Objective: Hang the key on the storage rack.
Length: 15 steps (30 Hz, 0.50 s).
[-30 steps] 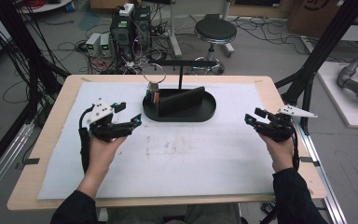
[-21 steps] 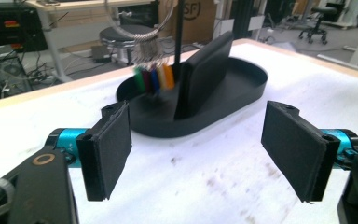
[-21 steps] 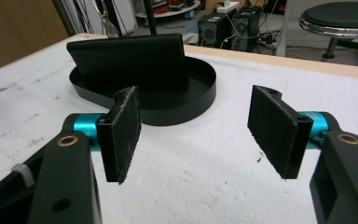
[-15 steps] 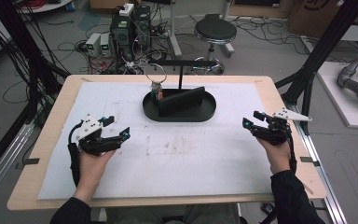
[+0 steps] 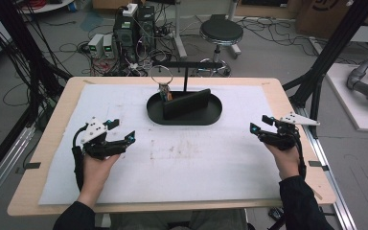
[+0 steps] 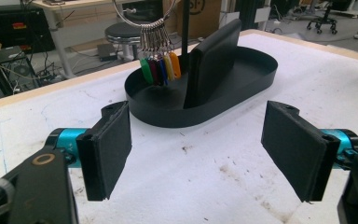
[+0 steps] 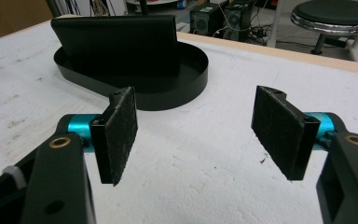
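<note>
A black oval tray stands at the far middle of the white-covered table, with a black flat block upright in it. A metal ring of coloured tags hangs from a black T-stand over the tray's left end. My left gripper rests low over the left of the sheet, open and empty, pointing at the tray and tags. My right gripper is open at the right; its jaws have just been opening, with nothing between them. In the right gripper view it faces the block.
A white sheet covers the wooden table. Black frame posts rise at both sides. Behind the table stand a stool, computer boxes and cables on the floor.
My left hand has come back toward the near edge and sunk lower over the sheet. My right gripper has stayed in place with its jaws a little wider.
</note>
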Tool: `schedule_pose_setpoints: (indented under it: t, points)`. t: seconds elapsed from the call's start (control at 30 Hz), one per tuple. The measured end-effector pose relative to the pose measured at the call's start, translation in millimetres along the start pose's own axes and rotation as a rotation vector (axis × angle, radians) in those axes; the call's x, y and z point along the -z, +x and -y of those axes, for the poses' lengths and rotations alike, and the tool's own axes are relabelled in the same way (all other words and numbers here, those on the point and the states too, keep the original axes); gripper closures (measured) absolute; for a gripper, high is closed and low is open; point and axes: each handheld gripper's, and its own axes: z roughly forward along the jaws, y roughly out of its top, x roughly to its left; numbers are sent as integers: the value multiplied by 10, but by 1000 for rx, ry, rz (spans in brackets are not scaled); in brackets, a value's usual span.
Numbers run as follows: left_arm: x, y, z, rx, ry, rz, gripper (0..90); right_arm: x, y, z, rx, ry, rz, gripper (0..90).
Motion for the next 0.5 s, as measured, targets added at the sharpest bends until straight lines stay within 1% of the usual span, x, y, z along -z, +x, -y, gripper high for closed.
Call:
schedule_pose_setpoints:
  t: [0.27,0.4,0.5]
  points:
    - [-44,9,0,3,3,7,243,24,-9,21,3,20,5,303]
    - [-65,15,2,2,5,10,242,33,-24,49,0,10,10,295]
    - [-77,31,5,8,8,11,242,38,-46,62,-7,18,17,283]
